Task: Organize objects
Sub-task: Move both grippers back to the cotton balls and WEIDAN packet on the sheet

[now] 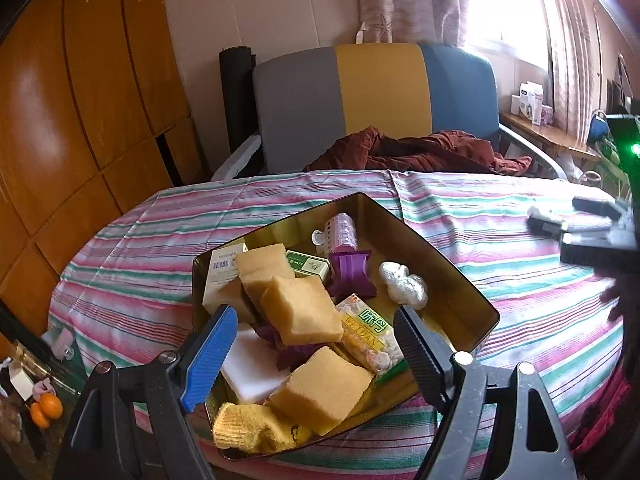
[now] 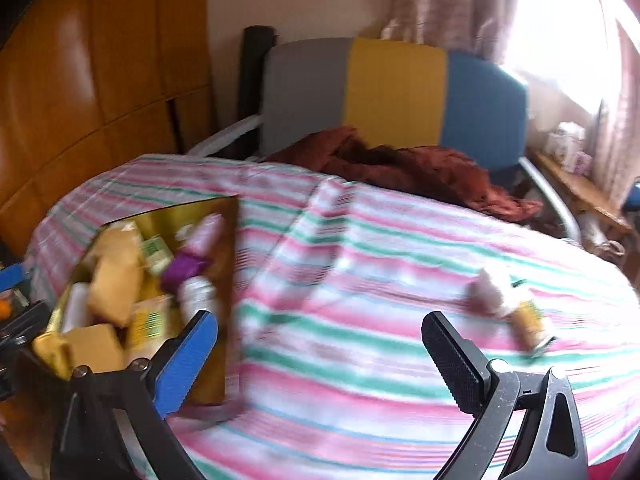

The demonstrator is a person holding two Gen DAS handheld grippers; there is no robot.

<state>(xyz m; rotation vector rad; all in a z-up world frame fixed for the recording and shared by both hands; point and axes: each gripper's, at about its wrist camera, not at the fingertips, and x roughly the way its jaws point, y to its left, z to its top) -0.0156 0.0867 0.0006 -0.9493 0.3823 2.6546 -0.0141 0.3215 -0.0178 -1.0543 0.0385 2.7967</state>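
Observation:
A gold tin box [image 1: 460, 292] sits on the striped tablecloth [image 1: 520, 280]. It holds several tan sponges [image 1: 304, 312], a purple piece [image 1: 352, 276], a silver foil lump [image 1: 404, 286], a pink roller [image 1: 340, 230], a green carton [image 1: 310, 266], a snack packet [image 1: 368, 336], a white block [image 1: 250, 368] and a yellow knit item [image 1: 252, 426]. My left gripper [image 1: 314, 312] hangs open just over the tin. My right gripper [image 2: 320, 318] is open above bare cloth, with the tin box [image 2: 228, 264] to its left. A small white and yellow object [image 2: 508, 308] lies on the cloth to its right, blurred.
A grey, yellow and blue chair [image 1: 380, 92] stands behind the table with a rust-red garment [image 1: 420, 148] on it. A wooden wardrobe [image 1: 60, 100] fills the left. Two oranges [image 1: 46, 408] lie low at the left. A shelf with boxes [image 1: 532, 104] is by the window.

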